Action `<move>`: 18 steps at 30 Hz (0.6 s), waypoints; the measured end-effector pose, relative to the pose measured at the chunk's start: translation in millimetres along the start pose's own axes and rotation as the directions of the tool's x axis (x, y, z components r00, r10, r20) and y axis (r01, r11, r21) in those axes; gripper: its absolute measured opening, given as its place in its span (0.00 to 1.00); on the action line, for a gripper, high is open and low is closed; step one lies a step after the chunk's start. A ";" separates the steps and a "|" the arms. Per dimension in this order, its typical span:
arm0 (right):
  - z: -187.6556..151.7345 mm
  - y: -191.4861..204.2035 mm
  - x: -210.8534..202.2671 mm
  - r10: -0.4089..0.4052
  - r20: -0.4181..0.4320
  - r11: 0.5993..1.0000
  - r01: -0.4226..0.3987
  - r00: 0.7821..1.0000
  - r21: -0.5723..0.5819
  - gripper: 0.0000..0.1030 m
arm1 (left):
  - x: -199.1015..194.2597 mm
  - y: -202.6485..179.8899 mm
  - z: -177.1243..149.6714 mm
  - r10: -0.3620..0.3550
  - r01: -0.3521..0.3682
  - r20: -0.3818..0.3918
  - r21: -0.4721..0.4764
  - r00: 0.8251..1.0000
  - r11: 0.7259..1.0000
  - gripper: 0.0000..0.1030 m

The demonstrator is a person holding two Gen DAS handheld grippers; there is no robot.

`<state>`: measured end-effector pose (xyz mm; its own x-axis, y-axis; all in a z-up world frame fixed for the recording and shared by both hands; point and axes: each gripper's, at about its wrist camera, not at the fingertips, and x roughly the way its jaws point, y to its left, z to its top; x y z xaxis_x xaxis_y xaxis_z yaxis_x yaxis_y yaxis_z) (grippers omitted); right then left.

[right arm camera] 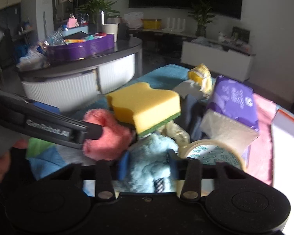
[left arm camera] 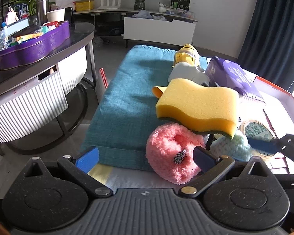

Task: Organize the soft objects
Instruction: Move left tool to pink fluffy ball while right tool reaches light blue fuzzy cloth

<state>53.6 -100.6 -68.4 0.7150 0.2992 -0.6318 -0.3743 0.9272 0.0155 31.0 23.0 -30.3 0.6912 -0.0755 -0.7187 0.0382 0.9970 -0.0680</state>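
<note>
R gripper (right arm camera: 148,168) pinched blue fluffy item (right arm camera: 147,156); L gripper (left arm camera: 145,156) gaped, empty. Grasp step; next: lift clear of sponge (right arm camera: 145,105) at 12 o'clock.

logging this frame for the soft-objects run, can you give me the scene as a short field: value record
surface: teal cushion
left gripper: open, pink fluffy item at its right finger
right gripper: pads on either side of the light blue fluffy item, pressing it
sponge: yellow with green base, lying on top of the fluffy items
tape roll: beside the blue item
purple pack: behind the tape
yellow plush: far end of the cushion
</note>
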 end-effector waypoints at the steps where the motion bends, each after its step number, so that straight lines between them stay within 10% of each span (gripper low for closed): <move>1: 0.3 1.5 -0.5 -0.011 -0.004 1.000 0.011 1.000 -0.012 0.48 | 0.0 0.2 -0.4 -0.004 0.004 0.000 0.000 1.000 1.000 1.00; 10: -4.8 17.5 18.3 -0.028 -0.025 0.992 0.025 0.999 -0.125 0.74 | 3.0 -0.1 -0.1 -0.019 0.019 -0.003 0.000 1.000 1.000 1.00; 14: -1.2 10.2 18.8 -0.025 -0.017 0.997 0.024 1.000 -0.078 0.45 | 5.3 -2.7 0.0 -0.023 0.023 -0.006 0.009 1.000 1.000 1.00; 18: 2.3 -0.8 -1.1 0.017 0.021 0.999 -0.016 1.000 -0.040 0.42 | 8.1 -5.1 0.8 -0.032 0.032 -0.007 0.026 0.999 0.999 1.00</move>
<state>54.5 -101.1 -65.9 0.7205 0.3195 -0.6155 -0.4092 0.9124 -0.0054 37.0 17.3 -35.2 0.6848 -0.1075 -0.7207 0.0794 0.9942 -0.0729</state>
